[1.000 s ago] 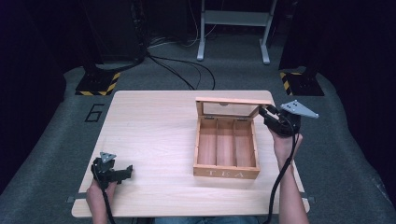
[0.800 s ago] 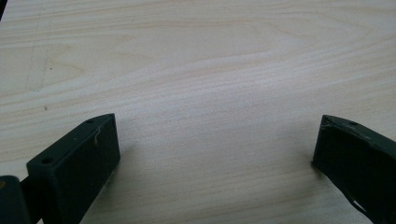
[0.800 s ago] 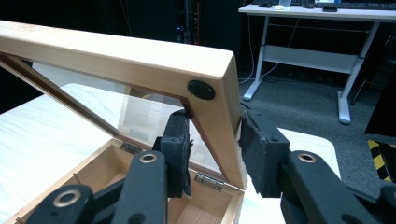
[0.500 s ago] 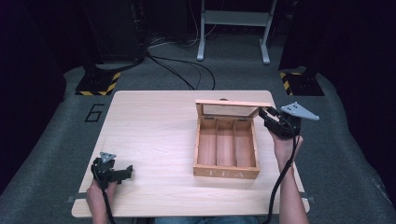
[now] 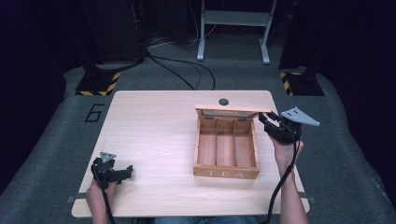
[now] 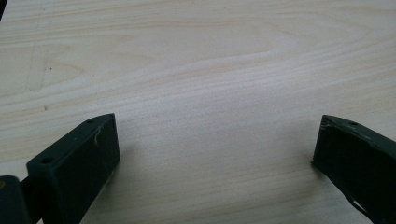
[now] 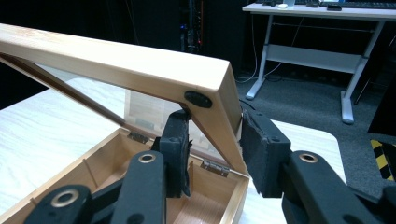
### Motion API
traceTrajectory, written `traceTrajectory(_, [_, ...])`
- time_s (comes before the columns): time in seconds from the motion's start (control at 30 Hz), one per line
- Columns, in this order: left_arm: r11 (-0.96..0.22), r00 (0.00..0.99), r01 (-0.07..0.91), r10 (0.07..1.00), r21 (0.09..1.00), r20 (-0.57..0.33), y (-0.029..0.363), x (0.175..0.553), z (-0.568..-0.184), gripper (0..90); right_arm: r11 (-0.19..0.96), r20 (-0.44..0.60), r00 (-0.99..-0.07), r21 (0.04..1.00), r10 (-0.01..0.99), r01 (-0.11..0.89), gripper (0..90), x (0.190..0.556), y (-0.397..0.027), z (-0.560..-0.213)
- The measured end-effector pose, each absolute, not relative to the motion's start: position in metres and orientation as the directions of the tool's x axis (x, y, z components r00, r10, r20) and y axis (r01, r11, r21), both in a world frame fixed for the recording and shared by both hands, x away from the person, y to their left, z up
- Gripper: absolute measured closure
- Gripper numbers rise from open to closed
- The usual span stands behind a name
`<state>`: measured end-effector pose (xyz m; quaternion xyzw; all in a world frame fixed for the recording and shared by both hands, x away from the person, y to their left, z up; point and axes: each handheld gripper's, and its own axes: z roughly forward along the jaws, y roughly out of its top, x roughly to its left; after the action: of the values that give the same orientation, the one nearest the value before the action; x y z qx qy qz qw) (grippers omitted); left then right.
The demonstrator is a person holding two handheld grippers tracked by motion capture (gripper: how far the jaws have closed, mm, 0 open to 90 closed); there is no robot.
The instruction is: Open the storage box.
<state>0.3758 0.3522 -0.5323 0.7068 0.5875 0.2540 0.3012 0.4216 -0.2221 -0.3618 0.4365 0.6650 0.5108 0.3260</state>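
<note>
My right gripper [image 7: 212, 140] pinches the tea box lid [image 7: 140, 70] near the desk's far-right corner, apparently mid-swing; next, steady guidance; left gripper [image 6: 215, 154] spread, idle.

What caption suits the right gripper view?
Right gripper fingers clamp the tea box lid frame, holding it raised.

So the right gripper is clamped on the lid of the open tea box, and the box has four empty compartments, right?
Not quite: the tea box has three empty compartments, as the high view shows. The right gripper is indeed clamped on its lid.

High overview; two close jaw-level views.
</note>
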Motion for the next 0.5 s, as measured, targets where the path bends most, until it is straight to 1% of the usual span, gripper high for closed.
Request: traceTrajectory(0.5, [-0.128,0.181,0.678,0.983,0.724,0.004,0.352,0.376,-0.532,0.4,0.078,0.037,-0.418,0.964,0.908,0.254,61.0,0.403,-0.223,-0.379])
